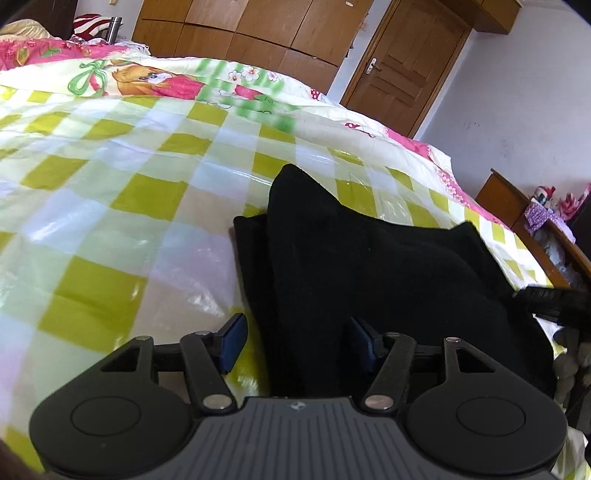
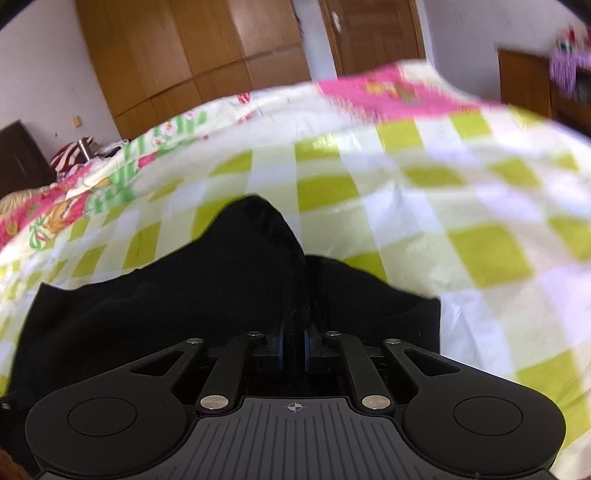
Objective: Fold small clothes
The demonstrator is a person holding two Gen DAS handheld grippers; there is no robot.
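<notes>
A black garment (image 1: 369, 266) lies partly folded on the green-and-white checked bed cover (image 1: 110, 184). My left gripper (image 1: 295, 341) is open, its blue pads (image 1: 233, 343) straddling the garment's near left edge. In the right wrist view the same black garment (image 2: 184, 295) fills the lower middle. My right gripper (image 2: 294, 345) is shut on a raised fold of the garment, which stands up between its jaws. The right gripper also shows in the left wrist view (image 1: 554, 301) at the far right edge.
The bed cover (image 2: 443, 221) spreads all around the garment. A floral pink quilt (image 1: 147, 77) lies at the far side. A wooden wardrobe (image 1: 240, 29) and door (image 1: 410, 66) stand behind. A wooden shelf (image 1: 517, 206) with clutter stands to the right of the bed.
</notes>
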